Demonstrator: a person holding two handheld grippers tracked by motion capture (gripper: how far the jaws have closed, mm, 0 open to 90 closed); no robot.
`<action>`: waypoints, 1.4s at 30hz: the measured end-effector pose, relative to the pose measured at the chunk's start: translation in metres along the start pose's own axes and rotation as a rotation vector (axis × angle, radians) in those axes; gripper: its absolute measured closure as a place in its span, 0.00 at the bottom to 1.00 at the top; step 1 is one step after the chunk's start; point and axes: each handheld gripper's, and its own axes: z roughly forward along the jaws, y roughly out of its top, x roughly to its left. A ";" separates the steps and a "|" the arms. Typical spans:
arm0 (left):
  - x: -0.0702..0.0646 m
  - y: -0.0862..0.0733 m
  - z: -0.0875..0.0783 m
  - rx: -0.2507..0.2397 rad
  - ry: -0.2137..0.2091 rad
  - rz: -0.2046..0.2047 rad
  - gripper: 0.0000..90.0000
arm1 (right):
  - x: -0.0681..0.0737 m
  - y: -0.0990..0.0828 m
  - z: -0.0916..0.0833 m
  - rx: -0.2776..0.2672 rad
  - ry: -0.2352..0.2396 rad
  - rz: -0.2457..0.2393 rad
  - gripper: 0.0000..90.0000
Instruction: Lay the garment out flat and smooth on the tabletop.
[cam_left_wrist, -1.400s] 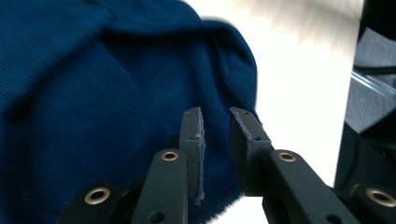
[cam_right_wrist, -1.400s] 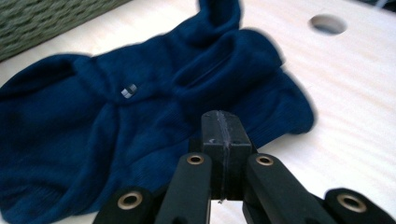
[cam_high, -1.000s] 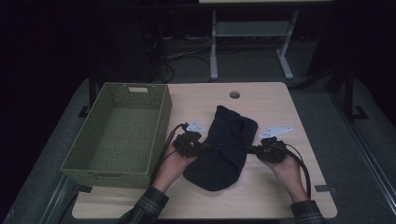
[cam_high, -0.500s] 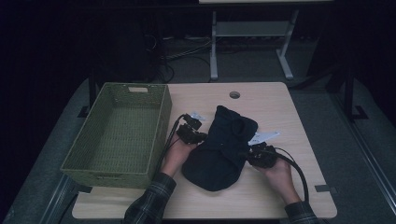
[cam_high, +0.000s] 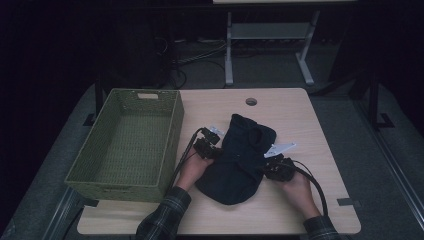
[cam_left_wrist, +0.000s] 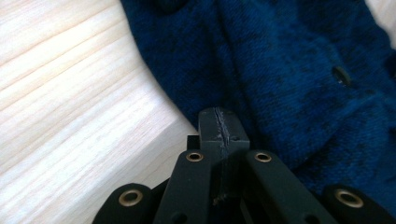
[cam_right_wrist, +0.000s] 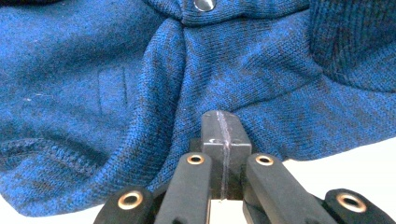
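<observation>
Near the front of the table (cam_high: 320, 150), the right gripper (cam_high: 274, 165) and left gripper (cam_high: 214, 150) flank a dark blue sweater (cam_high: 240, 155), both with jaws pressed together on nothing. Its long axis runs near to far between them; the basket (cam_high: 107, 182) sits left.
</observation>
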 end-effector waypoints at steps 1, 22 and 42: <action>0.000 -0.001 0.000 -0.001 0.000 0.000 1.00 | 0.000 0.000 -0.001 0.005 -0.005 -0.002 1.00; -0.003 0.006 0.008 -0.045 -0.071 -0.035 1.00 | -0.004 -0.007 -0.007 0.005 -0.026 0.012 1.00; -0.025 -0.022 -0.018 0.039 -0.026 0.078 1.00 | -0.015 -0.022 -0.026 0.037 -0.073 0.035 1.00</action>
